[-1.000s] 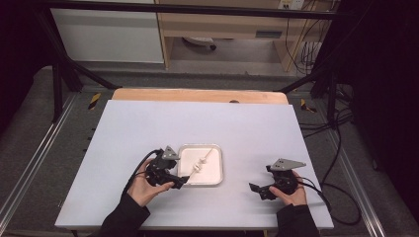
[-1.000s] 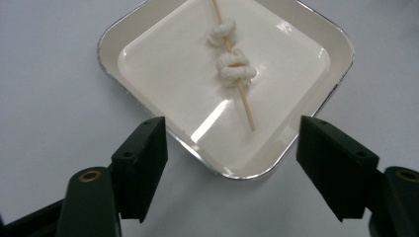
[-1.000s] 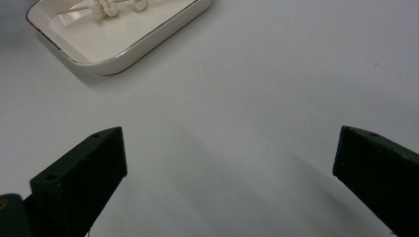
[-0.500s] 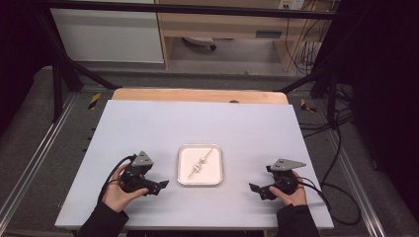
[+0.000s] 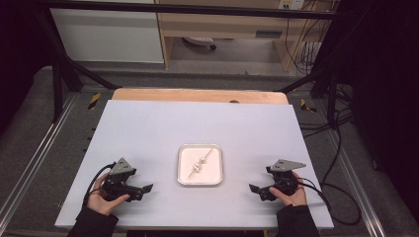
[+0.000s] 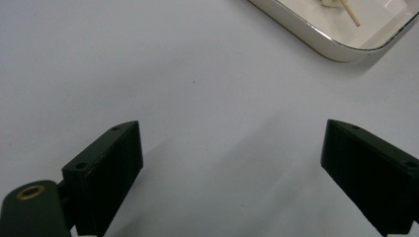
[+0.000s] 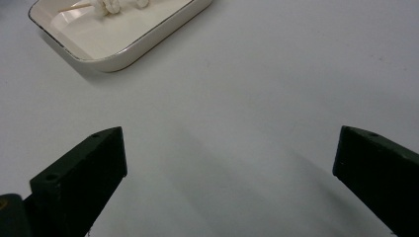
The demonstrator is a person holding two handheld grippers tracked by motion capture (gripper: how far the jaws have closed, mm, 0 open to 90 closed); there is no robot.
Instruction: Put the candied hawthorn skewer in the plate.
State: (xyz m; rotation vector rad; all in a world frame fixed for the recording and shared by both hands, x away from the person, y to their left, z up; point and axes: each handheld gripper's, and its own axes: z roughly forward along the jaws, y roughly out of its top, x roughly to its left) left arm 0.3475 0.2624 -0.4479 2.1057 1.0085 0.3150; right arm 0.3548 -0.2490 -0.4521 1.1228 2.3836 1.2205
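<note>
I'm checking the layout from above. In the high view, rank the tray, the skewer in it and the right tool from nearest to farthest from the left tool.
Measured from the left tool, at the table's near left:
1. Tray, at the table's middle; its left rim comes first.
2. Skewer, lying slantwise inside the tray.
3. Right tool, at the near right, beyond the tray.

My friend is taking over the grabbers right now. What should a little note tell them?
Left gripper: jaws have just been opening, now wide, nothing between them, left of the tray.
Right gripper: open, holding nothing, right of the tray.
Shallow white rectangular tray: mid-table on the pale grey table top.
Thin wooden skewer with small white lumps on it: lies inside the tray.
Done: skewer is in the tray, both grippers clear.
Left: nothing obvious; check for a next step.
</note>
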